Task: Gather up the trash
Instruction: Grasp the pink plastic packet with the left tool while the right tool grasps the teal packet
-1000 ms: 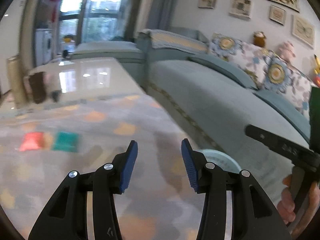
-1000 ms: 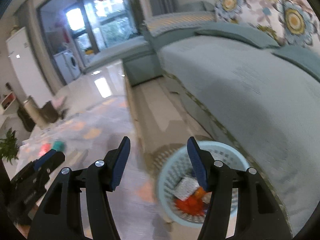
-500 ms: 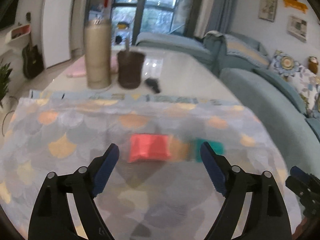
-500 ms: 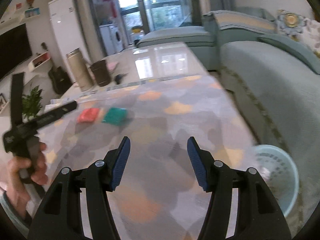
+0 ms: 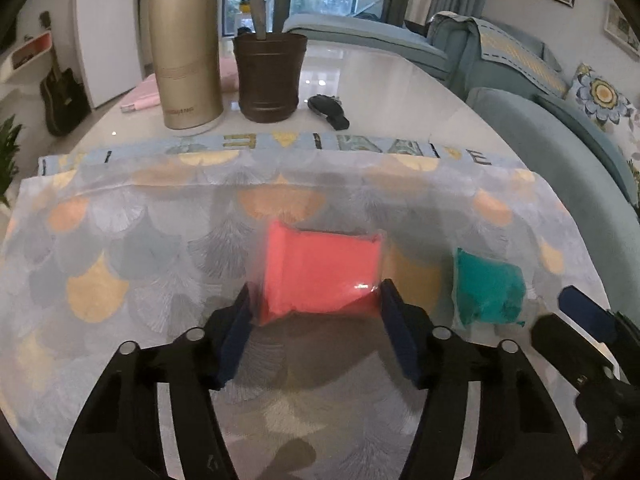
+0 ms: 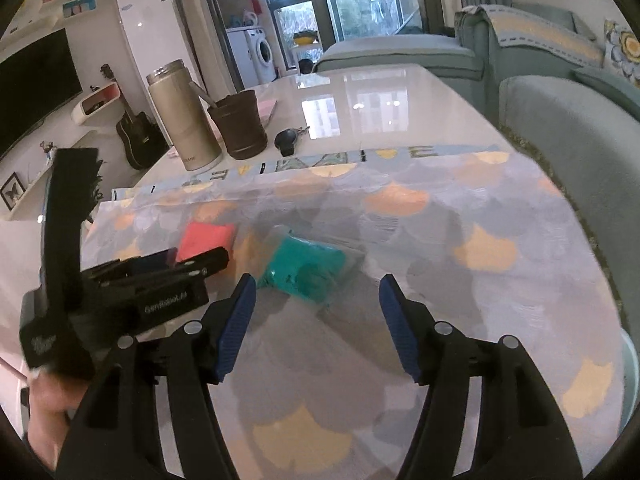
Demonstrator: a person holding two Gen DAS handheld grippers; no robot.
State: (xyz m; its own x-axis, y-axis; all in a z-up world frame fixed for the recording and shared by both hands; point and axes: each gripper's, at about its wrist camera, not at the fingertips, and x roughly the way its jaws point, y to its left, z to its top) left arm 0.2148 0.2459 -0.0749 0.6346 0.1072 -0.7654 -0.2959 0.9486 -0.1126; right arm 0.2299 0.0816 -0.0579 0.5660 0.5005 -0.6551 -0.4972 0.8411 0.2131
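L gripper [image 5: 316, 312] sits low over the cloth [image 5: 140, 248], jaws closing, red packet [image 5: 320, 272] between the blue pads; near end of packet is right in the gap, far end sticks out past the tips. Pads look just at packet's sides, but can't tell if they press yet, edges blurred. R gripper [image 6: 318, 300] jaws opening, nothing between them; teal packet [image 6: 304, 266] lies on cloth just ahead of the tips, closer to the left pad, not touching. In L view teal packet [image 5: 488, 292] is to the right of red one, apart, w/ R gripper tip beside it at frame edge. In R view L gripper body shows at left, a hand [image 6: 48, 412] under it, red packet [image 6: 204, 240] just past its tips. Flask [image 5: 186, 48], dark cup [image 5: 270, 76], black key fob [image 5: 328, 110] stand on bare table [image 6: 380, 100] beyond cloth edge. Sofa [image 6: 580, 128] on the right.
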